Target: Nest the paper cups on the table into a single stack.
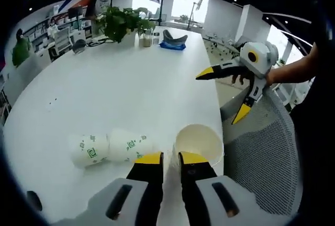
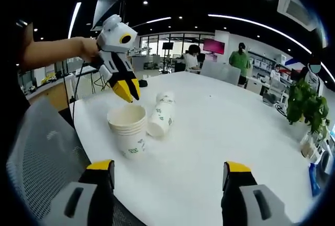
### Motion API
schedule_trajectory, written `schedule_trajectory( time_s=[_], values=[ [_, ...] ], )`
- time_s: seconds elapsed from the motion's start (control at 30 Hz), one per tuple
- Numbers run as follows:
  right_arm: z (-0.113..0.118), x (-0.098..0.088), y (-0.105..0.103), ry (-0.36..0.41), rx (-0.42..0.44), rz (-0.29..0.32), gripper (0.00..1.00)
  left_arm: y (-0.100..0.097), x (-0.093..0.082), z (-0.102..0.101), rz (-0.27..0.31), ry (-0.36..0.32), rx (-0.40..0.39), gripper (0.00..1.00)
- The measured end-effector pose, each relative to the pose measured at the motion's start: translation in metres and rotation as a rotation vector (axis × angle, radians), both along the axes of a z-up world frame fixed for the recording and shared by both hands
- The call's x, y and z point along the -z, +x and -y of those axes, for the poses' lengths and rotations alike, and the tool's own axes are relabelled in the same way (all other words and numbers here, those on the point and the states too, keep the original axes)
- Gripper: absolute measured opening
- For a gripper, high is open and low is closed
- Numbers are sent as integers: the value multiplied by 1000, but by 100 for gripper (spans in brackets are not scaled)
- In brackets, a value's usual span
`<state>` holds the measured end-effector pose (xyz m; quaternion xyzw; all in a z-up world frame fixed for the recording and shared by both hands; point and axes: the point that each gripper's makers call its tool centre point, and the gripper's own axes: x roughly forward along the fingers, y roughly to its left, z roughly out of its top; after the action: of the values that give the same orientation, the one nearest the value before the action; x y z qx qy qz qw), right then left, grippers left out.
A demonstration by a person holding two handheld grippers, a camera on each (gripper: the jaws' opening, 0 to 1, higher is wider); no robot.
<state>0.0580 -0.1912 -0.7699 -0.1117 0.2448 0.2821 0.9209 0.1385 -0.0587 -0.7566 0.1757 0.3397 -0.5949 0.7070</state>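
Note:
An upright stack of white paper cups (image 1: 199,139) (image 2: 128,126) with green print stands near the table's edge. Beside it, more nested cups (image 1: 110,148) (image 2: 161,113) lie on their side on the white table (image 1: 131,85) (image 2: 220,132). My left gripper (image 1: 171,159) (image 2: 127,90) is shut with nothing in it, its yellow tips just above the rim of the upright stack. My right gripper (image 2: 170,168) (image 1: 222,94) is wide open and empty, held off the table's edge over a chair, a little away from the cups.
A grey mesh chair (image 1: 261,147) (image 2: 36,147) stands against the table edge by the cups. A potted plant (image 1: 123,22) (image 2: 306,103), small jars and a blue object (image 1: 172,40) sit at the far end. People are seated at desks beyond.

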Motion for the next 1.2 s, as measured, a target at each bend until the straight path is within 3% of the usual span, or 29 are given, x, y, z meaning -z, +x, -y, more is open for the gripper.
schedule_trajectory(
  time_s=[0.27,0.33,0.47,0.73,0.97,1.07,1.13,1.2],
  values=[
    [0,-2,1,14,9,7,87,14,-4,7,25,9,-12,14],
    [0,-3,1,24,11,8,87,28,2,3,32,13,-16,14],
    [-1,-5,1,34,12,11,88,38,5,5,37,24,-23,16],
    [-2,-4,1,30,13,4,88,48,8,9,17,27,-37,19],
    [-1,-3,1,28,18,2,88,71,18,9,12,17,-74,23],
    [1,-2,2,27,20,1,88,70,15,15,-2,6,-97,23],
    [1,-2,2,27,21,2,88,80,23,12,-19,-9,-103,23],
    [1,-3,2,28,24,2,88,74,20,19,-48,-33,-113,22]
  ],
)
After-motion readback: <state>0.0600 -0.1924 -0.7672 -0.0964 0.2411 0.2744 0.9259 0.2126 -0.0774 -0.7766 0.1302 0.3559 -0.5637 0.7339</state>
